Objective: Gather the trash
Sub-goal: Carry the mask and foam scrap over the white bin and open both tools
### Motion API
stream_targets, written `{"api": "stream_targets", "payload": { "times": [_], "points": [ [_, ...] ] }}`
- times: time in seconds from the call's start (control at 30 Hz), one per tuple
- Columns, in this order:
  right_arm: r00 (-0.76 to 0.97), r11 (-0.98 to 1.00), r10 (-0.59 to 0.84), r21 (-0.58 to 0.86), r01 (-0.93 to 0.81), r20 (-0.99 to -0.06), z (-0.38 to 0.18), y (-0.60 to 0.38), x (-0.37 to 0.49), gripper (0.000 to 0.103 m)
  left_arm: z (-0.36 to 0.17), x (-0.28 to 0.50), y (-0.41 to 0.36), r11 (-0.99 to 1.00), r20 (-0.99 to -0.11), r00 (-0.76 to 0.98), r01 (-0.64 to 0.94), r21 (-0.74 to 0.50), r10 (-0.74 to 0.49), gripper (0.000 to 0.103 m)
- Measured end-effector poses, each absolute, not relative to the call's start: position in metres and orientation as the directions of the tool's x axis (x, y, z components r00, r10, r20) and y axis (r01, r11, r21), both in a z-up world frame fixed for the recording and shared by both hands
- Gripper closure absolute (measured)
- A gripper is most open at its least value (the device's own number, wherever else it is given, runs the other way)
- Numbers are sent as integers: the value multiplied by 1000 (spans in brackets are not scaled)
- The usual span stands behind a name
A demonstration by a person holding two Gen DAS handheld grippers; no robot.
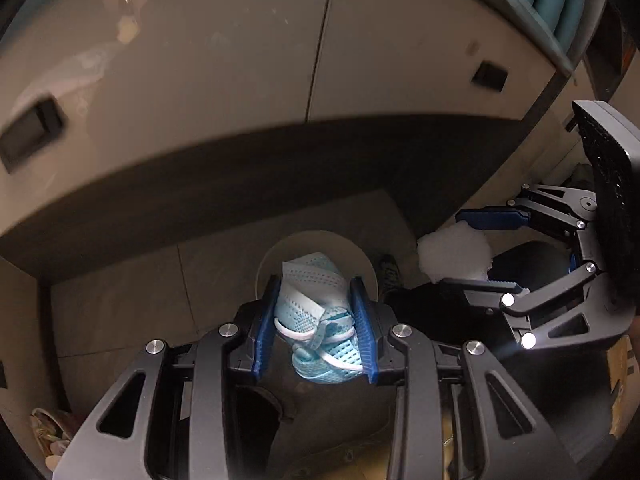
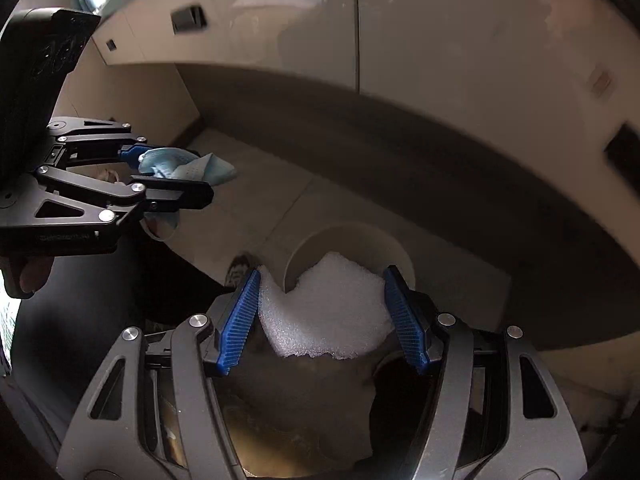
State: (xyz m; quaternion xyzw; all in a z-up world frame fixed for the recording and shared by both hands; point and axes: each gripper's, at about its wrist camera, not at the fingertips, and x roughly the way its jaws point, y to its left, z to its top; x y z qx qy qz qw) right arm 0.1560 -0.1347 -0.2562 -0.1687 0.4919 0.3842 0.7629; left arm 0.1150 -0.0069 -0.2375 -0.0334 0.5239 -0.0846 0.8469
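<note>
My left gripper [image 1: 316,284] is shut on a crumpled blue face mask [image 1: 312,300] and holds it in the air over a round beige bin [image 1: 370,264] on the floor. My right gripper [image 2: 322,274] is shut on a white piece of foam [image 2: 324,312], also above the bin [image 2: 400,248]. In the left wrist view the right gripper [image 1: 460,246] with the foam [image 1: 456,254] is to the right of the bin. In the right wrist view the left gripper [image 2: 200,174] with the mask [image 2: 180,166] is at the left, higher up.
Beige cabinet doors [image 1: 224,64] with dark recessed handles [image 1: 30,132] stand above a dark toe-kick behind the bin. The floor is tiled [image 1: 132,300]. A dark shoe [image 1: 390,274] lies right of the bin. Slippers [image 1: 48,432] sit at the lower left.
</note>
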Motion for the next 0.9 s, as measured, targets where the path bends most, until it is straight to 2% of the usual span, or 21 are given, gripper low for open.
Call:
{"api": "stream_targets", "payload": {
  "times": [0.27, 0.5, 0.67, 0.77, 0.8, 0.83, 0.9],
  "points": [
    [136, 631, 338, 117, -767, -931, -330, -118, 170, 43, -322, 147, -23, 977, -921, 338, 153, -149, -194, 69],
    [76, 634, 323, 156, -757, -943, -368, -116, 189, 43, -362, 167, -34, 961, -923, 308, 218, -168, -231, 65],
    [63, 617, 325, 161, -770, -944, -377, -108, 199, 43, -383, 184, -27, 963, -933, 272, 194, -189, -237, 51],
    [41, 610, 286, 148, -779, -957, -392, -103, 201, 43, -393, 190, -24, 967, -940, 252, 170, -190, -229, 34],
    [33, 608, 276, 148, -780, -961, -393, -104, 203, 43, -394, 191, -22, 968, -940, 252, 164, -192, -229, 21],
    [25, 606, 269, 149, -781, -963, -397, -103, 204, 43, -394, 192, -21, 969, -939, 257, 154, -193, -228, 13],
    [15, 606, 258, 150, -781, -966, -401, -102, 204, 43, -396, 194, -18, 973, -939, 263, 128, -194, -222, 11]
  ]
}}
